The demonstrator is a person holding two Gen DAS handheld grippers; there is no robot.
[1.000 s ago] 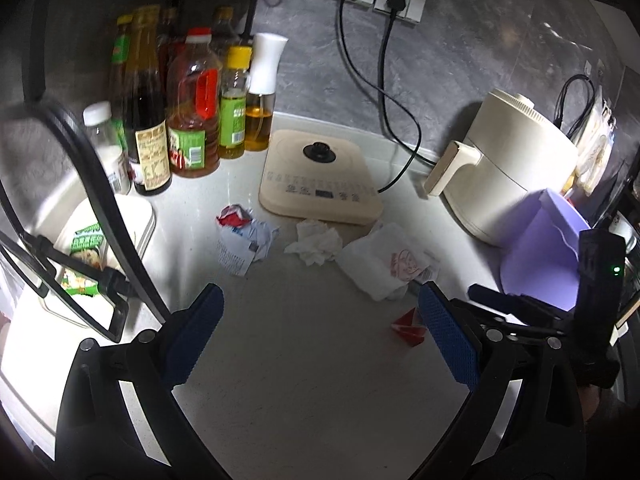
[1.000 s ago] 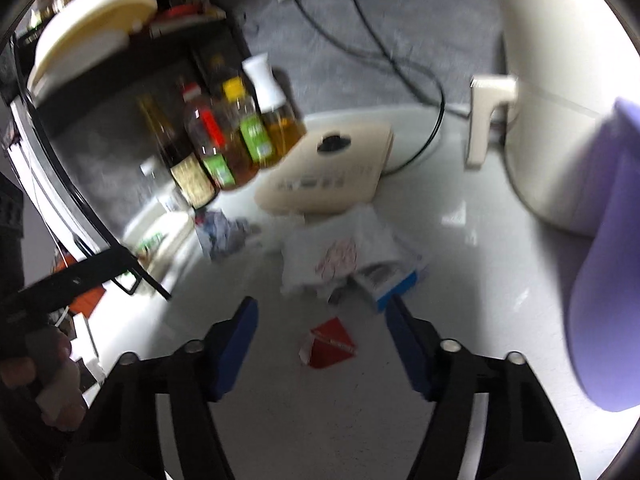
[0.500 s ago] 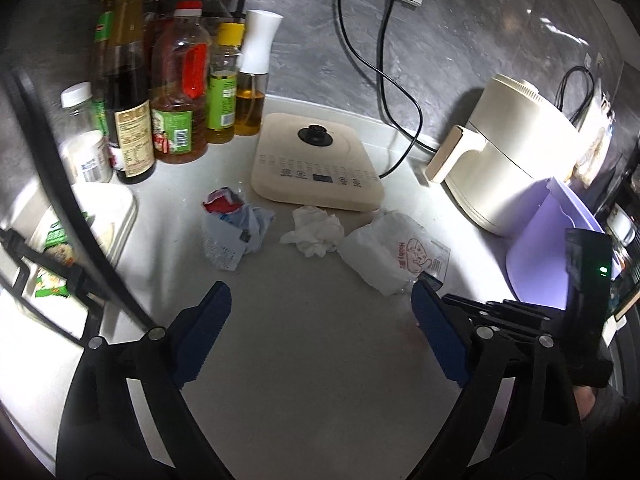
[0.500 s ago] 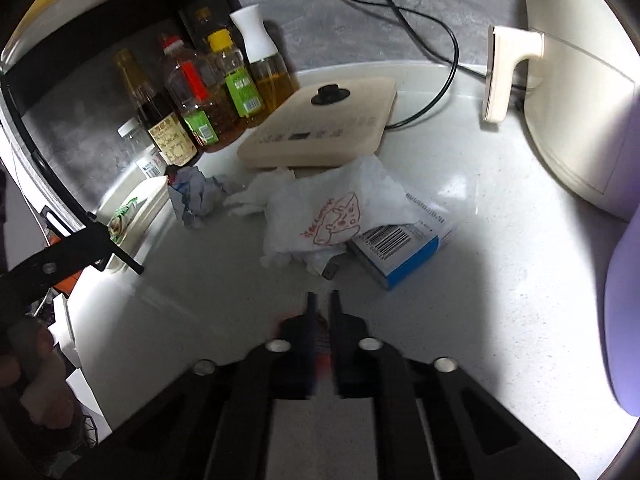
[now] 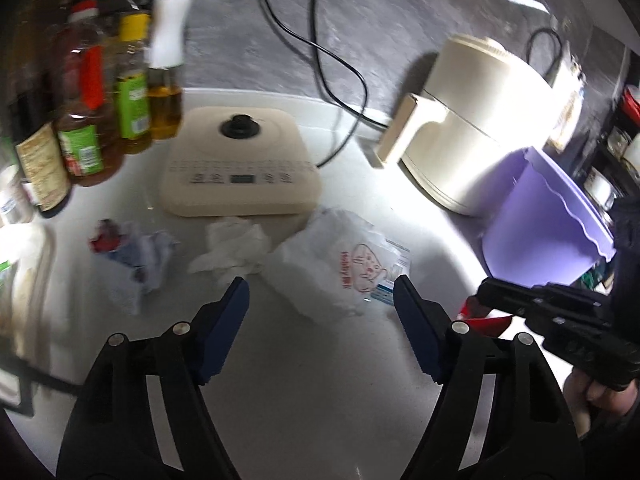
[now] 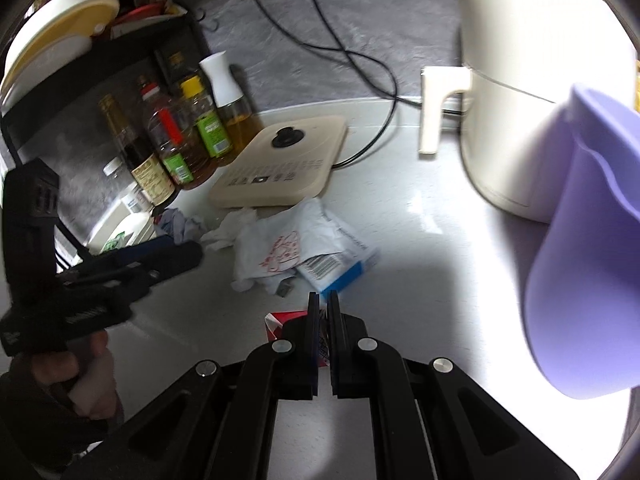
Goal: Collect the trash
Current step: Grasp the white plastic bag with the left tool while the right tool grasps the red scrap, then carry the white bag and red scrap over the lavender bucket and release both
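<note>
My right gripper is shut on a red wrapper and holds it just above the white counter; the wrapper also shows in the left wrist view. My left gripper is open and empty, close in front of a white printed bag. A blue-and-white box lies under that bag. A crumpled tissue and a crumpled red-and-blue wrapper lie to the left. A purple bin stands at the right.
A beige cooktop sits behind the trash, with its cord running to the wall. Several sauce bottles stand at the back left. A cream air fryer stands at the back right, beside the purple bin.
My right gripper closed on the red wrapper and lifted it slightly. My left gripper moved forward toward the white bag, still open.
</note>
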